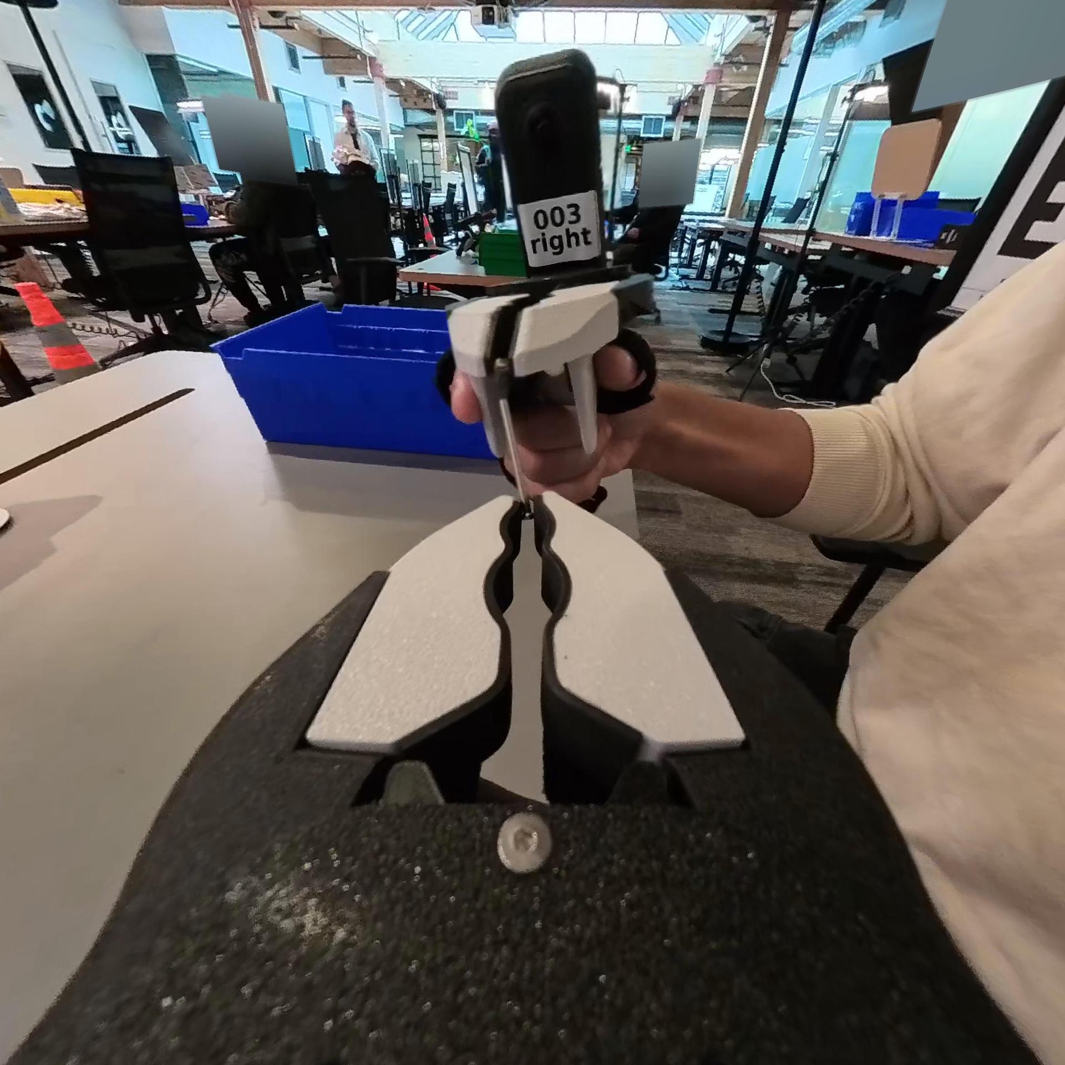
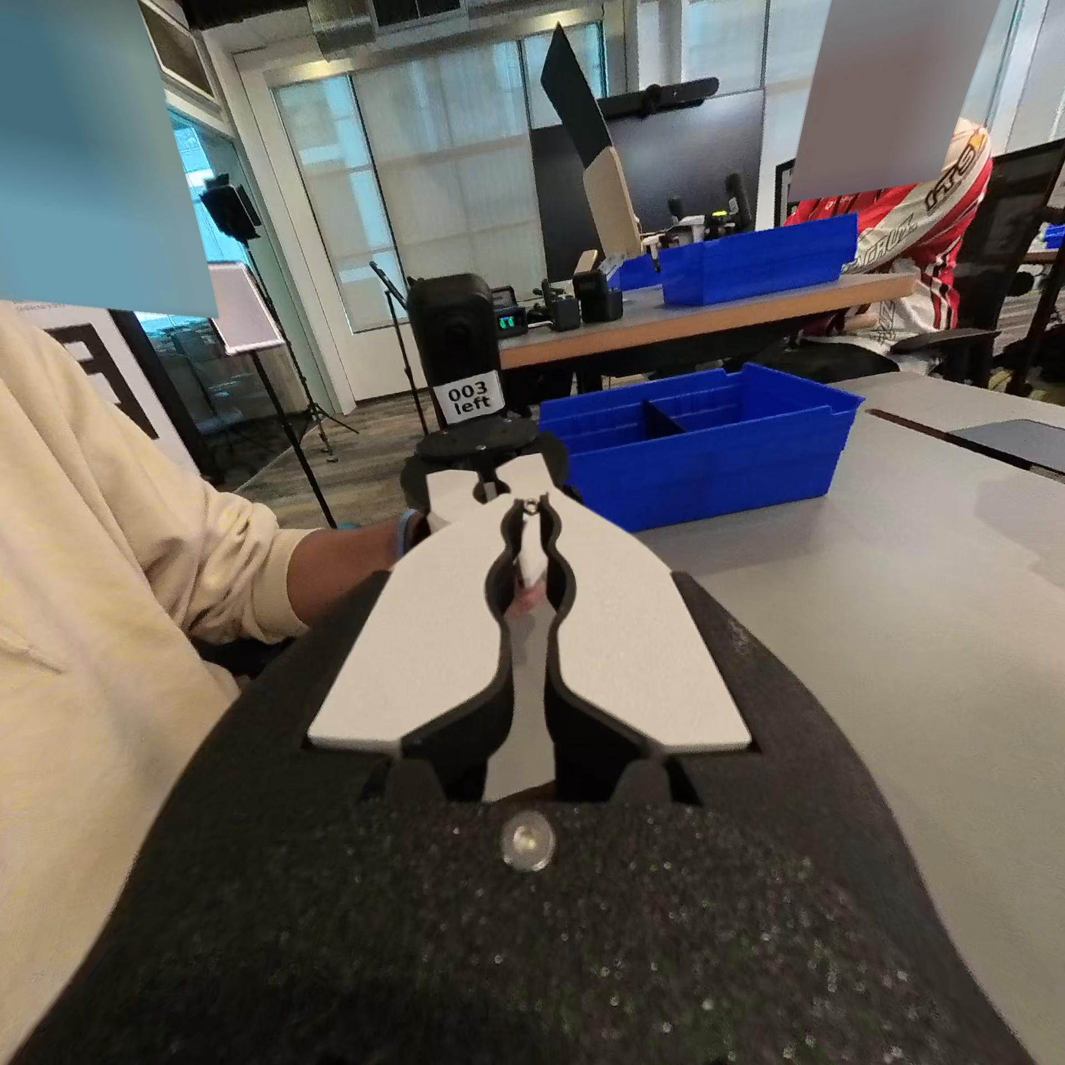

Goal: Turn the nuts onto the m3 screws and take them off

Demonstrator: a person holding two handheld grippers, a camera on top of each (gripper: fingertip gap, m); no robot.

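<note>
Left gripper (image 1: 527, 513) has its jaws pinched on the tip of a long thin screw (image 1: 513, 444), at twelve o'clock in its own view. The right gripper (image 1: 542, 403) clamps the screw's upper end above the tabletop (image 1: 173, 547). A tiny nut (image 2: 531, 506) sits at the tips; blue bin (image 2: 720, 444) at two o'clock.

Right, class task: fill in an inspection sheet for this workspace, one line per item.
Surface: grey table.
Job's things: M3 screw held in the air; nut at its lower end, too small to see clearly.
Clutter: blue divided bin on the table.
Grippers: right gripper shut on the screw; left gripper shut on the nut.
Cables: white cable on the floor, far off.
Surroundings: office chairs, orange cone, seated person.
</note>
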